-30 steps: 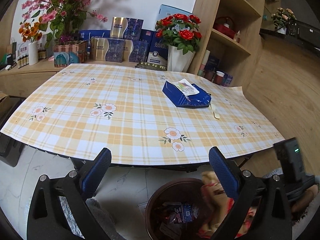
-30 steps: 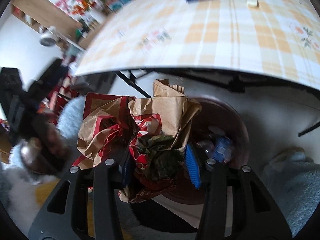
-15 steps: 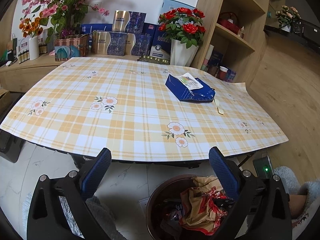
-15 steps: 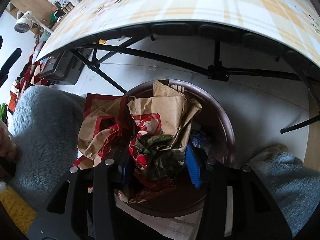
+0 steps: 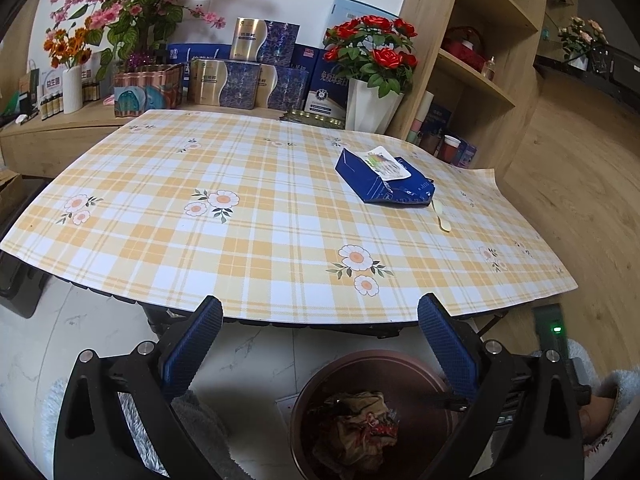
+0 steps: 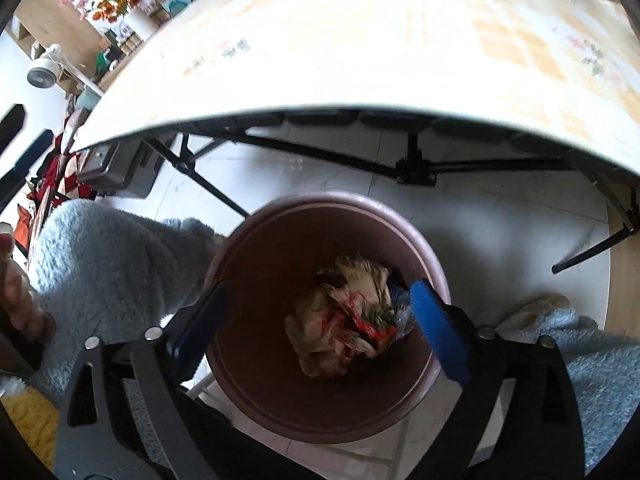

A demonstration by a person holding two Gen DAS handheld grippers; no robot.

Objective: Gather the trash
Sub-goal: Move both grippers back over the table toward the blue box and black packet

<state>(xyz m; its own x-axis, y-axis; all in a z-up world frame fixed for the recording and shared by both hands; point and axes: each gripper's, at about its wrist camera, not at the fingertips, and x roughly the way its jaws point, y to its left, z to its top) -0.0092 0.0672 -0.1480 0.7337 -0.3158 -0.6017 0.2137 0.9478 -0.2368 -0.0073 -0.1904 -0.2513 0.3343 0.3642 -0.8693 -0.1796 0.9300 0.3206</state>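
A crumpled brown and red paper bag lies inside the round brown trash bin on the floor under the table edge; it also shows in the left wrist view inside the bin. My right gripper is open and empty just above the bin. My left gripper is open and empty, held in front of the table edge above the floor. A blue bag with a white packet on it and a pale plastic spoon lie on the checked tablecloth.
Flower vases and boxes stand behind the table. A wooden shelf unit is at the right. Black folding table legs cross above the bin. My grey fleece sleeves flank the bin.
My right gripper opened and let go of the crumpled paper bag, which dropped into the bin. The gripper then rose a little. The left gripper stayed open and drew back slightly.
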